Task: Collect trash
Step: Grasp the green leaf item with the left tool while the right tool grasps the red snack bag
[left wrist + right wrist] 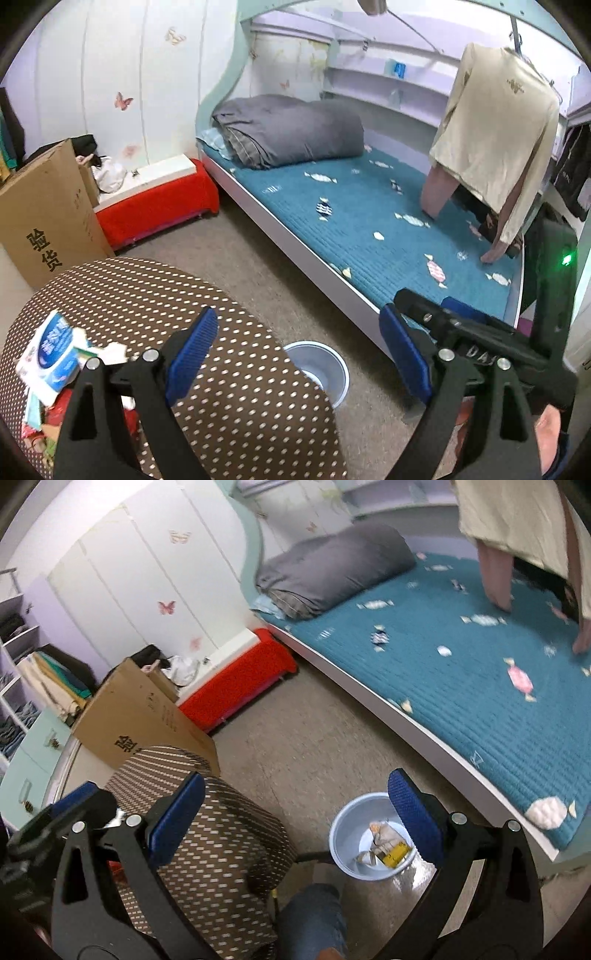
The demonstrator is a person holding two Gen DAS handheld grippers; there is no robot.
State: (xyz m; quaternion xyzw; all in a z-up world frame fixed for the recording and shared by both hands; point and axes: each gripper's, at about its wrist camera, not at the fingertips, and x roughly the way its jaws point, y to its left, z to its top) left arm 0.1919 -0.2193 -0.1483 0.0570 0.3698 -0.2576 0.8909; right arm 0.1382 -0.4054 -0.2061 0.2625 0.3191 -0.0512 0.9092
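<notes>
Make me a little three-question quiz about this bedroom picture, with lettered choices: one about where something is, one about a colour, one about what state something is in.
1. Where does the pale blue basin stand?
A. on the bed
B. on the floor beside the bed
C. on the dotted table

2. What colour is the bed cover?
A. teal
B. yellow
C. black

3. What state is the right gripper in?
A. clamped on a wrapper
B. open and empty
C. clamped on the basin

Answers: 1 B, the basin sits on the carpet by the bed frame. 2 A, the quilted cover is teal with sweets printed on it. 3 B, its blue pads stand wide apart with nothing between them.
</notes>
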